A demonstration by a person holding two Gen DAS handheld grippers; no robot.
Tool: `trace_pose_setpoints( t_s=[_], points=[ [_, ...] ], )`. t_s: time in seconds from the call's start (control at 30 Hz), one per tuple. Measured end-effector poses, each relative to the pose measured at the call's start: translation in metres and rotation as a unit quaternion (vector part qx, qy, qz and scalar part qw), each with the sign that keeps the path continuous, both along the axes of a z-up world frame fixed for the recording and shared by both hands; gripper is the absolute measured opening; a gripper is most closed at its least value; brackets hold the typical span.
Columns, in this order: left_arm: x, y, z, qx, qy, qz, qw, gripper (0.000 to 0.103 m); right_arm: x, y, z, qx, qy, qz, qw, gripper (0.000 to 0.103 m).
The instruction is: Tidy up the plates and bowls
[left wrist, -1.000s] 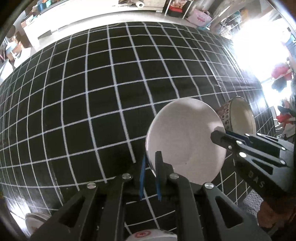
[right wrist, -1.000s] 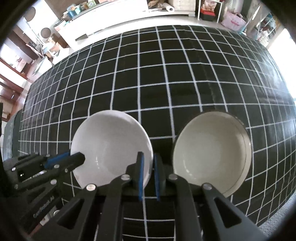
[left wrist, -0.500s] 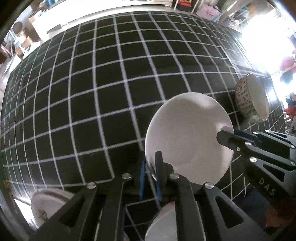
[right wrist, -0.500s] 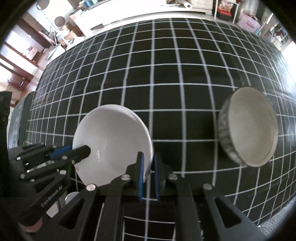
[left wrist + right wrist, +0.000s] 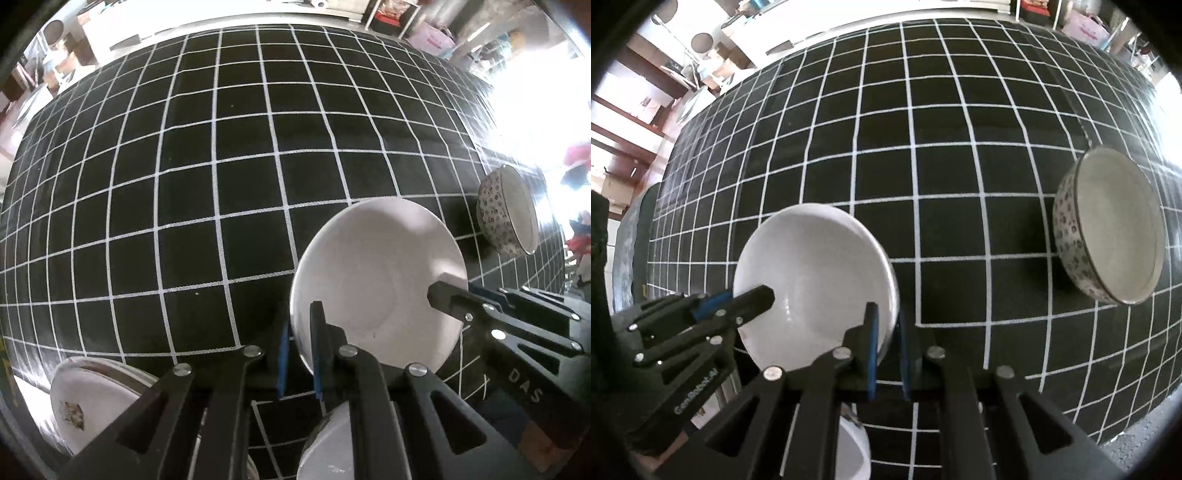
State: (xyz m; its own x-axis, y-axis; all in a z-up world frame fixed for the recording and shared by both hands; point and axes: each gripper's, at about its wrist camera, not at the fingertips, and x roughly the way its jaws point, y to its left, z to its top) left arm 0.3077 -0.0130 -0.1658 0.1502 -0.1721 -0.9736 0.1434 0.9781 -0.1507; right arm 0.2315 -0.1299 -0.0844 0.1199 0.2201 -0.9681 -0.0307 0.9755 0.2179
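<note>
White bowl [image 5: 376, 284] pinched at opposite rims, left fingers [image 5: 317, 350] and right fingers [image 5: 872, 343], apparently lifted above checked cloth [image 5: 221, 184]

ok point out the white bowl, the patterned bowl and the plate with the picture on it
white bowl [image 5: 376, 280]: left wrist view, inner base
patterned bowl [image 5: 1117, 225]: right wrist view, inside bottom
plate with the picture [image 5: 85, 395]: left wrist view, its white face, lower left
</note>
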Motion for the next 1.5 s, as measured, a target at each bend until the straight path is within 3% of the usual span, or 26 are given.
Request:
trace_pose_setpoints(
  t_s=[0.3,0.53,0.7,1.07,1.5],
  points=[
    [-0.01,0.016,0.045,-0.012,-0.028,0.013,0.9995,0.009,0.002,0.009,0.04,0.005,-0.028,-0.006,1.0,0.014],
    [-0.044,0.026,0.09,-0.008,-0.061,0.009,0.998,0.009,-0.021,0.012,0.065,0.004,-0.041,-0.002,0.999,0.013],
    [-0.071,0.032,0.101,-0.002,-0.068,0.014,0.9976,0.009,-0.042,0.021,0.075,0.006,-0.05,0.006,0.999,0.013],
    [-0.127,0.025,0.068,0.0,-0.048,0.012,0.9988,0.009,-0.086,0.027,0.049,-0.019,-0.029,0.012,0.999,0.013],
    [-0.139,0.024,0.039,0.0,-0.024,0.023,0.9994,0.009,-0.098,0.032,0.03,-0.034,-0.015,0.022,0.999,0.013]
  ],
)
